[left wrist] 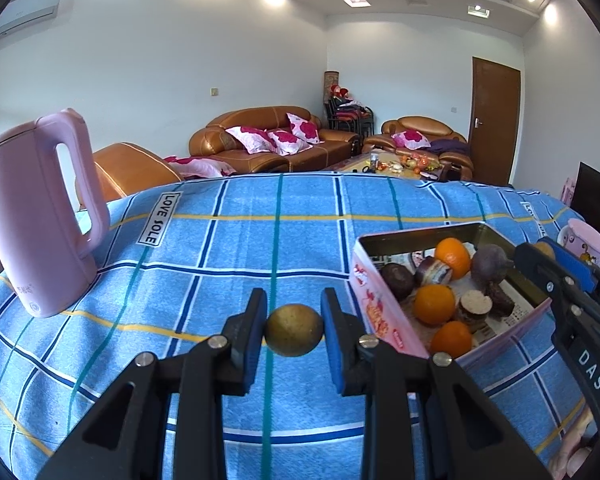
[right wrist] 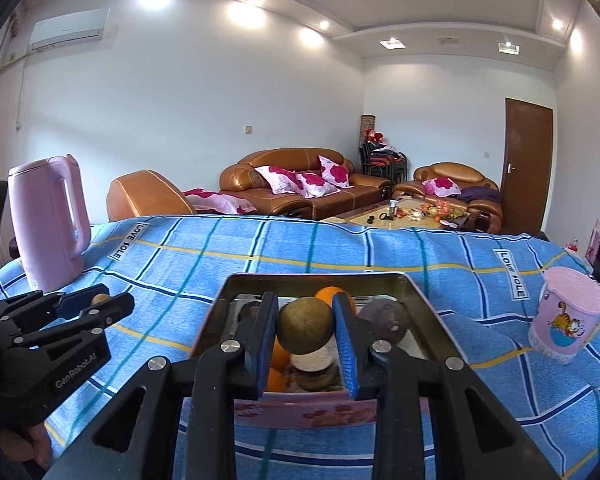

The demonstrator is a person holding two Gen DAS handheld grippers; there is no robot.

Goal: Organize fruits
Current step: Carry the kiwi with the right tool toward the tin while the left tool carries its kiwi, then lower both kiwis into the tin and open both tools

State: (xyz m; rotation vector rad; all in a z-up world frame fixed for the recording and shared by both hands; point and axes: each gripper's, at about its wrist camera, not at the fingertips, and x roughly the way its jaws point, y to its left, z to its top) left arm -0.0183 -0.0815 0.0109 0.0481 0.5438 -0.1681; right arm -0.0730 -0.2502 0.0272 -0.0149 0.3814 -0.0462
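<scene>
Blue-padded left gripper (left wrist: pixel 294 330) clamps a brownish round fruit (left wrist: pixel 294 330) between its fingers; the tin (left wrist: pixel 384 312) sits right of them. Right gripper (right wrist: pixel 305 330) pinches another brown fruit (right wrist: pixel 305 326) above the tin, "DAS" printed on its side. "GenRobot.AI" on the left one; tablecloth (left wrist: pixel 260 240) tags read "LOVE SOLE".

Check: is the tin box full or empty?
Partly full: tin box holds oranges and dark fruits; lining paper shows between them.

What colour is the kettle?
Pale pink kettle; the left wrist view shows it best.
</scene>
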